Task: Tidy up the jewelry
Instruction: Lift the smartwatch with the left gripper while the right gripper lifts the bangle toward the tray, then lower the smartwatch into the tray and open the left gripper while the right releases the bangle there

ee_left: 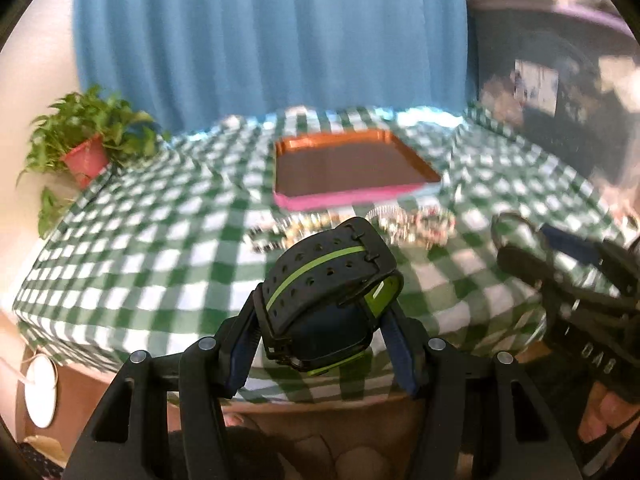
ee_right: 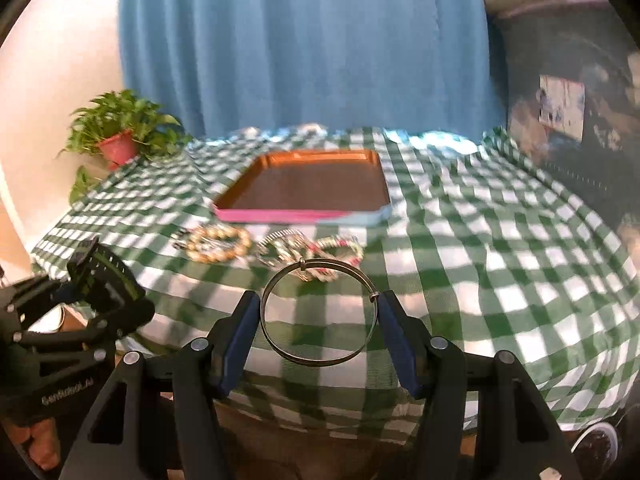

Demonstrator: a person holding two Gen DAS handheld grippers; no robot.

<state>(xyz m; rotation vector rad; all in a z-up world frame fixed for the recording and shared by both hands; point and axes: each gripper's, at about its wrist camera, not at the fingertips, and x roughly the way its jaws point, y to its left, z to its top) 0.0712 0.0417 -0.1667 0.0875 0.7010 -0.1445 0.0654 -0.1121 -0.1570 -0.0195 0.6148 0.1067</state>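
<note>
A: Starting at the left of the left wrist view, what was there?

B: A leafy green plant in a red pot [ee_left: 86, 156] stood at the left edge of the tabletop, which was covered in a green-and-white checked cloth [ee_left: 160, 248]. A blue pleated curtain [ee_left: 272, 36] hung behind it across the top of the frame.

A: And the middle?

B: A shallow rectangular tray with a copper-brown floor and a pink front edge [ee_left: 348, 197] lay on the cloth at centre. Just below it in the frame, a blurred cluster of beaded and silver bracelets [ee_left: 352, 226] rested on the cloth. In the lower centre, the left tongs [ee_left: 322, 312] were clamped on a black perforated watch with a lime-green stripe [ee_left: 328, 280], held up off the cloth.

A: The right side?

B: The right tongs [ee_left: 560, 256] appeared at the right edge, blurred.

A: In the right wrist view?

B: The left tongs [ee_right: 100, 280] sat at the lower left, gripping the black watch [ee_right: 102, 276]. Left of centre lay a cream pearl bracelet [ee_right: 218, 244] beside the other bracelets. Lower centre, the right tongs [ee_right: 318, 312] held a thin silver bangle [ee_right: 318, 312] by its two sides, above the near part of the cloth.
</note>
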